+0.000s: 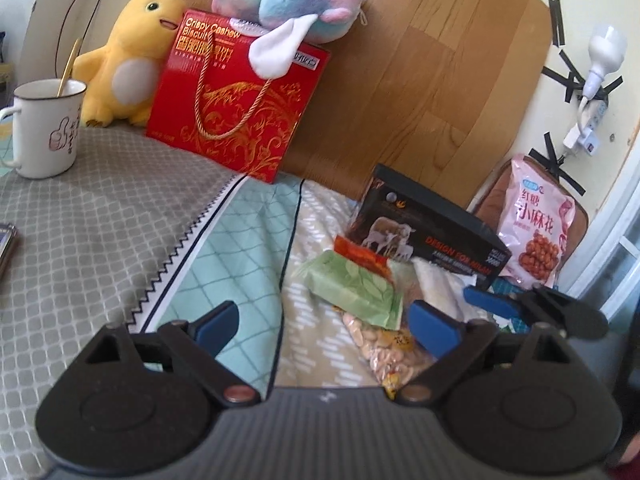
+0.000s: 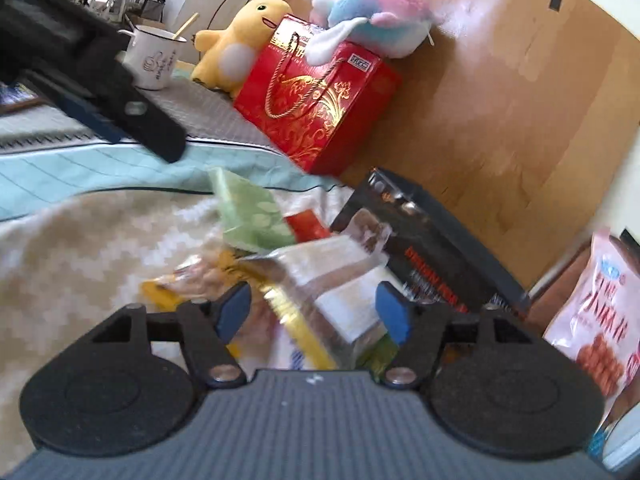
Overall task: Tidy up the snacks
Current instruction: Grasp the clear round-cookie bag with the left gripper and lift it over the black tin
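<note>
A pile of snacks lies on the bedcover: a green leaf-print packet (image 1: 352, 284), an orange-red packet (image 1: 356, 254) and a clear bag of pale nuts (image 1: 384, 346). My left gripper (image 1: 328, 328) hangs open just in front of them, nothing pressed between its pads. In the right wrist view, my right gripper (image 2: 314, 312) is open over a clear packet with a white and gold label (image 2: 332, 280). That packet lies between the pads, and the blur hides any contact. The green packet (image 2: 252, 216) and nut bag (image 2: 188, 280) lie beyond. The right gripper's fingers (image 1: 492, 300) show beside the pile.
A black box (image 1: 432, 232) stands behind the pile, and a pink snack bag (image 1: 536, 224) leans at the right. A red gift box (image 1: 240, 108) with plush toys (image 1: 288, 0) stands against the wooden board. A white mug (image 1: 48, 128) sits far left.
</note>
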The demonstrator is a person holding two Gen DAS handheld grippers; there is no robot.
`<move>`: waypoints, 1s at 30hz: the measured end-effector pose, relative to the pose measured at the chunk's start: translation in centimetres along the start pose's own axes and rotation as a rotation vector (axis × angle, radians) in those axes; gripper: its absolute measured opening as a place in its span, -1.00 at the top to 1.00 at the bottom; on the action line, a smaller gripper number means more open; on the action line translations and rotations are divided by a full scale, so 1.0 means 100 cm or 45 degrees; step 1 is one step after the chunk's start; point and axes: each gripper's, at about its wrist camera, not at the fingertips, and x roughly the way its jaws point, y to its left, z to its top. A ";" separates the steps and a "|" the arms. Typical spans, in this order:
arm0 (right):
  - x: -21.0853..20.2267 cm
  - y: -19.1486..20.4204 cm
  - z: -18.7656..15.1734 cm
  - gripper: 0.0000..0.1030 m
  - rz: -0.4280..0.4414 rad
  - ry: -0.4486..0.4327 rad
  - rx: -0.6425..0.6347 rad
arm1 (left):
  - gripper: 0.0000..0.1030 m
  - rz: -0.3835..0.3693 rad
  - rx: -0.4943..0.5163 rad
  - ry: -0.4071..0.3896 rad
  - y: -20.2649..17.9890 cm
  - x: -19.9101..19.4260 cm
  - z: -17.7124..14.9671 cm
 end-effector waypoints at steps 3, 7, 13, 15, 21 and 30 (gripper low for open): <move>-0.004 -0.030 -0.001 0.59 0.078 -0.032 0.242 | -0.84 -0.019 0.021 0.020 -0.005 0.004 0.003; -0.026 -0.092 -0.030 0.66 0.164 -0.109 0.818 | -0.85 -0.096 0.101 0.024 -0.028 0.015 0.015; -0.059 -0.151 -0.101 0.95 0.052 -0.155 1.331 | -0.86 -0.242 0.196 0.081 -0.075 0.051 0.035; -0.060 -0.155 -0.114 0.86 0.017 -0.116 1.360 | -0.86 -0.259 0.241 0.091 -0.092 0.066 0.040; -0.075 -0.144 -0.129 0.19 0.028 -0.086 1.238 | -0.87 -0.261 0.350 0.184 -0.118 0.113 0.050; -0.058 -0.115 -0.099 -0.43 0.206 -0.020 0.922 | -0.15 -0.293 0.444 0.397 -0.127 0.135 0.041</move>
